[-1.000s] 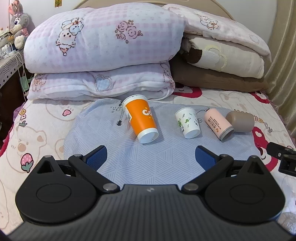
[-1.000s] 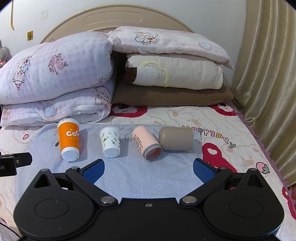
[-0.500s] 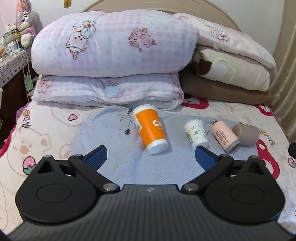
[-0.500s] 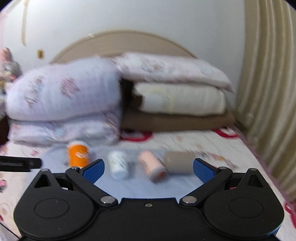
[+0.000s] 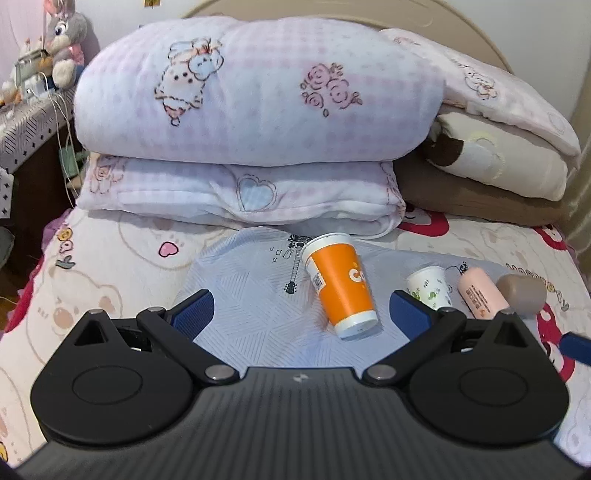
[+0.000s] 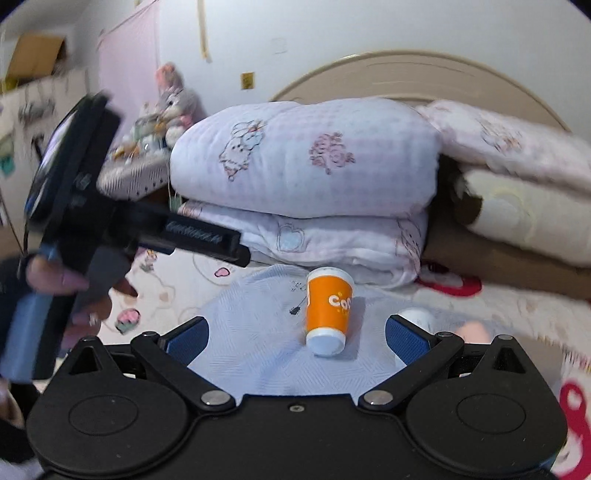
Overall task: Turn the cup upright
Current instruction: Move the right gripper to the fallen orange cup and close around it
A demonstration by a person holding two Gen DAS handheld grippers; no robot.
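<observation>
An orange paper cup (image 5: pixel 341 286) stands upside down on the pale blue mat (image 5: pixel 251 295), white base up; it also shows in the right wrist view (image 6: pixel 328 310). To its right are a small white cup with green print (image 5: pixel 430 287), a pink cup (image 5: pixel 482 295) lying on its side and a taupe cup (image 5: pixel 522 293) lying on its side. My left gripper (image 5: pixel 301 310) is open and empty, short of the orange cup. My right gripper (image 6: pixel 297 336) is open and empty, with the orange cup ahead between its fingers. The white cup (image 6: pixel 417 317) is partly hidden behind the right finger.
Stacked pillows and folded quilts (image 5: pixel 258 110) lie right behind the mat. A bedside table with a plush rabbit (image 5: pixel 62 29) stands at the left. The left gripper's body and the hand holding it (image 6: pixel 85 229) fill the left of the right wrist view. A curtain hangs at the right.
The left gripper has shifted left and a little closer, so the cups sit further right. The right gripper has swung left and now faces the orange cup; its view is blurred.
</observation>
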